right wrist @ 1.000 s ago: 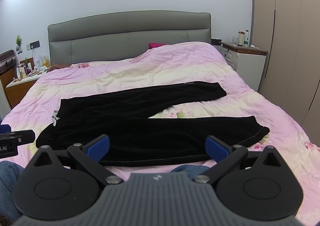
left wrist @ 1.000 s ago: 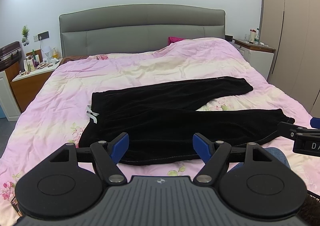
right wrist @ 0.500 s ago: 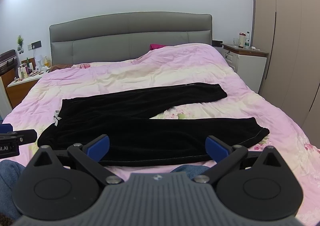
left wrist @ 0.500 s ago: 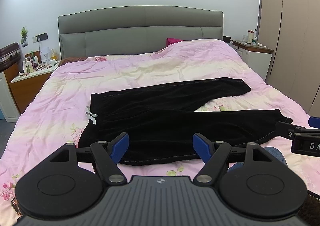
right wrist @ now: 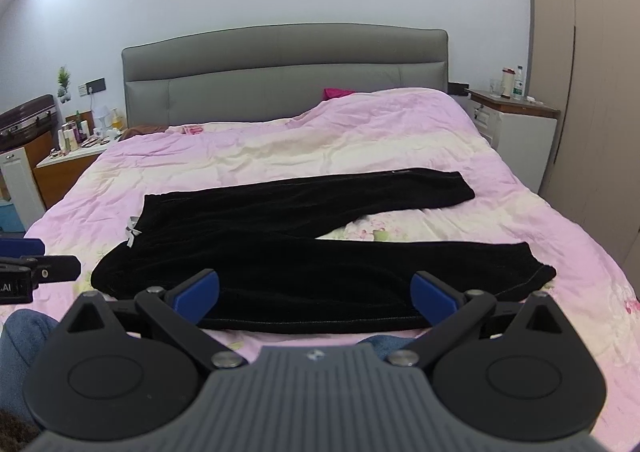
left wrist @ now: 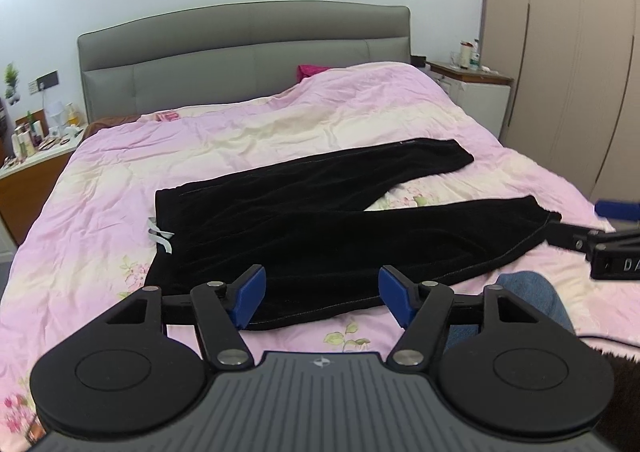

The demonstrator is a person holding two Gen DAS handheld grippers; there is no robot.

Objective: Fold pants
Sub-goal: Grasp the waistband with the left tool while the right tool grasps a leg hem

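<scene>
You can read little here. In your left wrist view, the white letters "DA" stand on the black body of the right hand-held gripper (left wrist: 618, 226) at the frame's right edge, cut off there. In your right wrist view, ".AI" stands on the left hand-held gripper (right wrist: 38, 258) at the left edge. Nothing else is legible.

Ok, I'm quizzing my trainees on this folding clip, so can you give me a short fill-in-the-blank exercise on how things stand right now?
1. The black velvet pants lie spread on the ____ floral quilt.
2. The left gripper and the right gripper both have their jaws ____.
3. The two pant legs lie ____, with quilt showing between them.
4. The pants' waistband, with its small grey bow, points to the ____ side of both views.

Missing words: pink; open; apart; left
</scene>
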